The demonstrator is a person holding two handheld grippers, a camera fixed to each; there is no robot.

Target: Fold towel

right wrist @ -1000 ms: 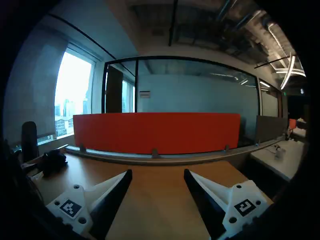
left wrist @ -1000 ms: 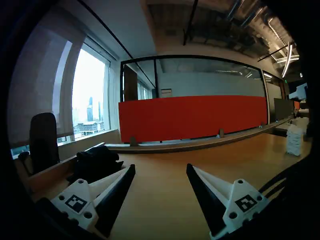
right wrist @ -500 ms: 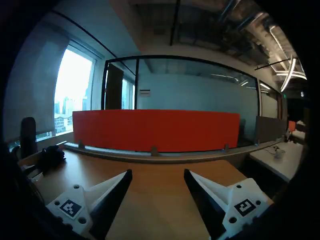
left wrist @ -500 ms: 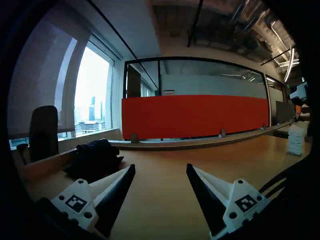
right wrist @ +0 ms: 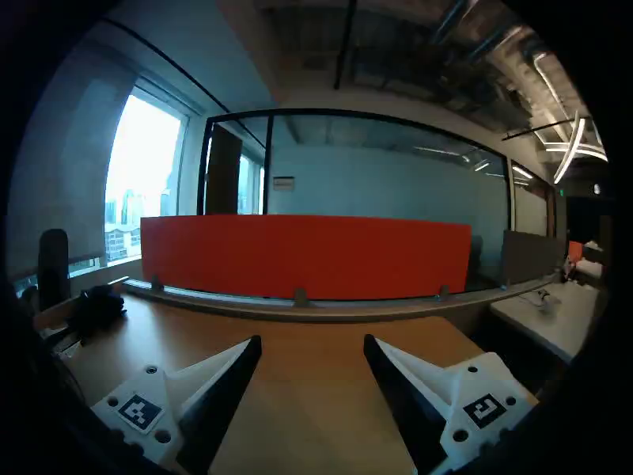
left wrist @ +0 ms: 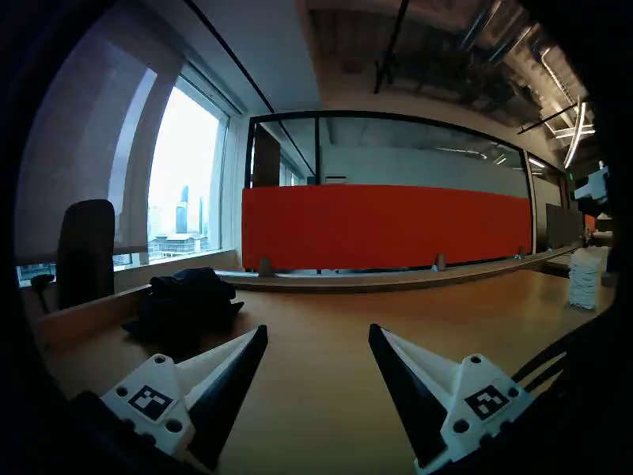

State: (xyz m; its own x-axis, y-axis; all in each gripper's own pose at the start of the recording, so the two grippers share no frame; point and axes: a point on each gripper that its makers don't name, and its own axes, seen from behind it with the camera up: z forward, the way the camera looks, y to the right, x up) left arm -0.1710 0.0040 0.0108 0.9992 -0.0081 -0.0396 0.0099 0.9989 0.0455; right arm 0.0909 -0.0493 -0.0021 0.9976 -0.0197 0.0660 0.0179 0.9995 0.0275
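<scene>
Your left gripper [left wrist: 316, 328] has its two white, black-edged fingers spread wide apart with nothing between them, low over the light brown wooden desk top [left wrist: 490, 309]. Just past its left finger, a little farther along the desk, lies a dark crumpled bundle of cloth [left wrist: 186, 307]. It is heaped up, not spread flat, and you cannot tell from here whether it is the towel. Behind the bundle, at the left edge, stands a black office chair [left wrist: 83, 253] in front of a bright window [left wrist: 182, 198]. Along the far edge of the desk runs a long red divider panel [left wrist: 388, 228]. At the far right sits a small white stack [left wrist: 584, 279], too far off to identify.

Your right gripper [right wrist: 311, 339] is likewise wide open and empty above the same wooden top [right wrist: 316, 372]. From it, the dark bundle [right wrist: 95, 305] sits well apart at the far left, near the chair [right wrist: 51, 265]. The red panel [right wrist: 305, 255] spans the far side. A white desk [right wrist: 546, 313] lies off to the right.
</scene>
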